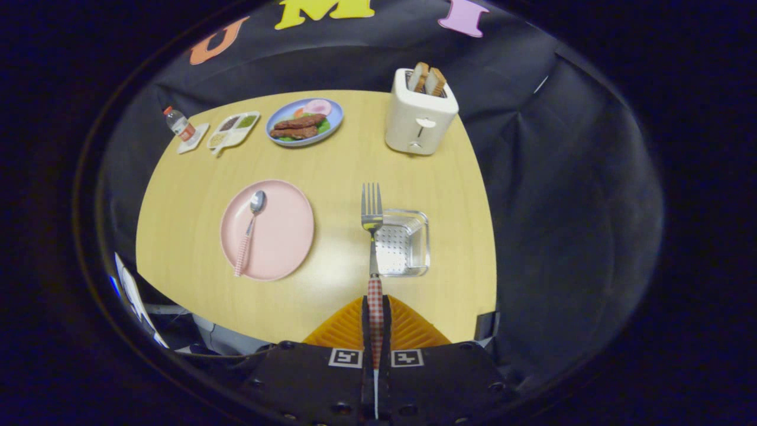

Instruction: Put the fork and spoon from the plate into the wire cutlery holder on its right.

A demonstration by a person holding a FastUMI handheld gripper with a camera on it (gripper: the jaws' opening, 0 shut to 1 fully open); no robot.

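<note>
While the gripper (376, 307) hangs above the near edge of a round wooden table (331, 160), its two fingers are drawn tight together on the checked handle of a fork (372, 236). The fork's long axis runs straight ahead along the fingers, tines pointing away toward the far side of the table, with the tip of the handle trailing back between the fingers. The fork's head and neck appear over the left rim of the cutlery holder (414, 242), a clear-walled rectangular bin with a perforated metal floor that sits just ahead of the fingers and slightly to their right; whether the fork touches it cannot be told.

Left of the holder, well apart from it, a pink plate (290, 236) carries a spoon (250, 231) with a matching checked handle. The spoon lies along the plate's left half, bowl toward the far side and handle slanting back toward the near rim.

Beyond them, a cream toaster (417, 118) stands with two slices of toast (428, 80) upright in its slots. A blue plate of food (304, 122), a divided white dish (234, 128) and a small bottle (179, 124) line the far left edge.
</note>
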